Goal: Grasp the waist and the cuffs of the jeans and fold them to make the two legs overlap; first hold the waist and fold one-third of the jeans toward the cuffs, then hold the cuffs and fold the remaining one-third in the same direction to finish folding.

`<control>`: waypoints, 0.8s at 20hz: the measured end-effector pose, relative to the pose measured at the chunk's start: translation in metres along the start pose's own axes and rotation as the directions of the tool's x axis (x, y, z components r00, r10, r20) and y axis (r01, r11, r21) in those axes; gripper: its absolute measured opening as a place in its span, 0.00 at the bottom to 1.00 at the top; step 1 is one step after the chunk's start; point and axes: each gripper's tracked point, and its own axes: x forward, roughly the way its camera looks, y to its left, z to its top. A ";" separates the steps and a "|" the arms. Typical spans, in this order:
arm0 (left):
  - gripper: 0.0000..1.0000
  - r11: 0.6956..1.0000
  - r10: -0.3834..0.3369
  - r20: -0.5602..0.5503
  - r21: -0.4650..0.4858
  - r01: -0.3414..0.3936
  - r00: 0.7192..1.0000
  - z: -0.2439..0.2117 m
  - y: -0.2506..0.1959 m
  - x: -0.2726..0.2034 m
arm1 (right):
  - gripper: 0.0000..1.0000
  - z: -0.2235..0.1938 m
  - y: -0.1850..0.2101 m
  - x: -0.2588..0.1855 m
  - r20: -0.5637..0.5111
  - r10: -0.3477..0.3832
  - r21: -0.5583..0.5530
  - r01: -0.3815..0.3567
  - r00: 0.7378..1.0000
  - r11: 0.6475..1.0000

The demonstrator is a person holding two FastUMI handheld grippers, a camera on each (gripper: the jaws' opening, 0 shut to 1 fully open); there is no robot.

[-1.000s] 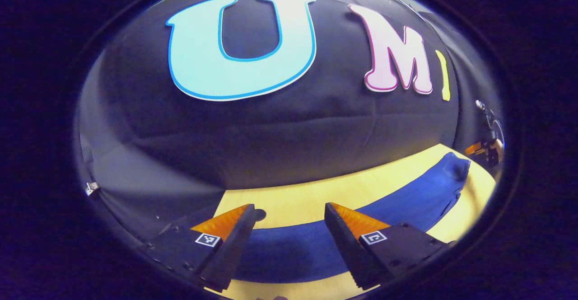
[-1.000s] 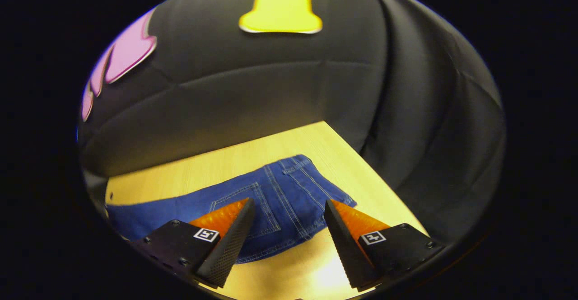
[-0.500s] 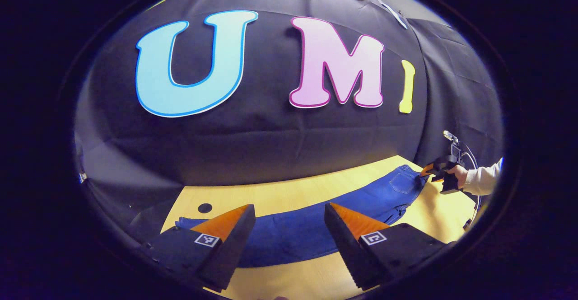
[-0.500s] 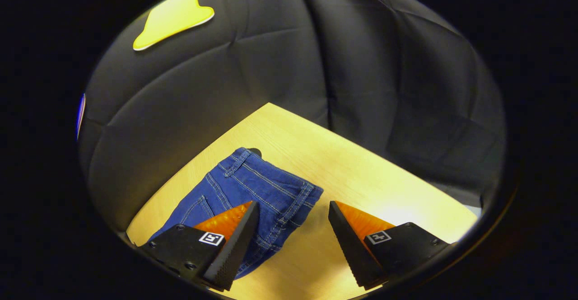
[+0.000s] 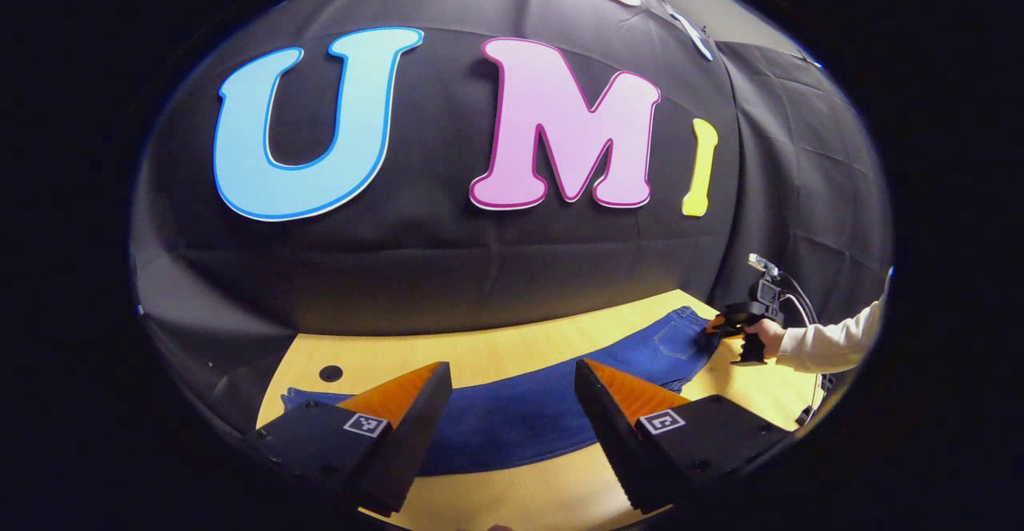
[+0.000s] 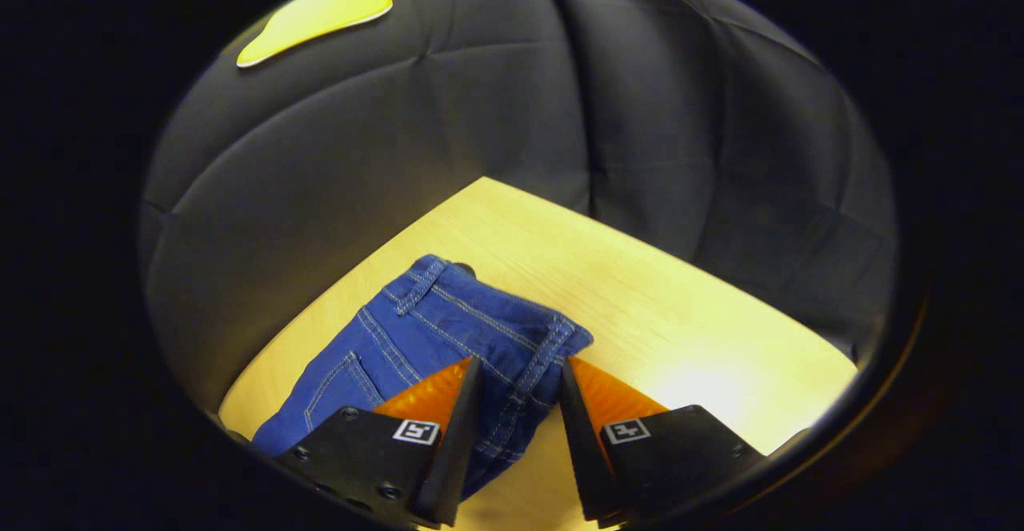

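Jeans (image 5: 544, 415) stretched flat along the bench (image 6: 680, 323). Right tongs (image 6: 520, 403) closing around the waist (image 6: 552, 347), not clearly pinching yet, probably prepping the leg-over-leg fold. Left tongs (image 5: 512, 403) spread wide, hovering near the cuffs (image 5: 300, 395).

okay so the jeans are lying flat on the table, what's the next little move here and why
Probably finish closing the right hand-held gripper: its fingers straddle the waistband of the jeans but a gap shows. The left hand-held gripper hangs open above the leg; the pair lies unfolded on the table.
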 end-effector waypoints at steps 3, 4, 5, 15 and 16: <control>0.98 0.999 0.003 -0.006 -0.032 -0.003 1.000 -0.005 -0.001 0.001 | 0.29 -0.003 0.005 0.005 -0.029 0.052 0.043 -0.051 0.998 0.998; 0.98 0.999 0.008 -0.012 -0.044 -0.008 1.000 -0.008 0.000 0.002 | 0.26 -0.003 0.005 0.007 -0.034 0.078 0.050 -0.076 0.996 0.996; 0.98 0.998 0.014 -0.017 -0.055 -0.015 1.000 -0.011 0.002 0.003 | 0.19 -0.006 0.004 0.008 -0.042 0.100 0.054 -0.097 0.994 0.994; 0.96 0.983 0.086 -0.013 -0.163 -0.087 0.996 -0.036 0.022 -0.003 | 0.05 0.038 0.032 -0.023 0.151 0.201 -0.032 -0.199 0.968 0.980; 0.96 0.981 0.090 -0.011 -0.169 -0.090 0.996 -0.038 0.022 -0.006 | 0.05 0.040 0.039 -0.029 0.170 0.224 -0.086 -0.212 0.960 0.973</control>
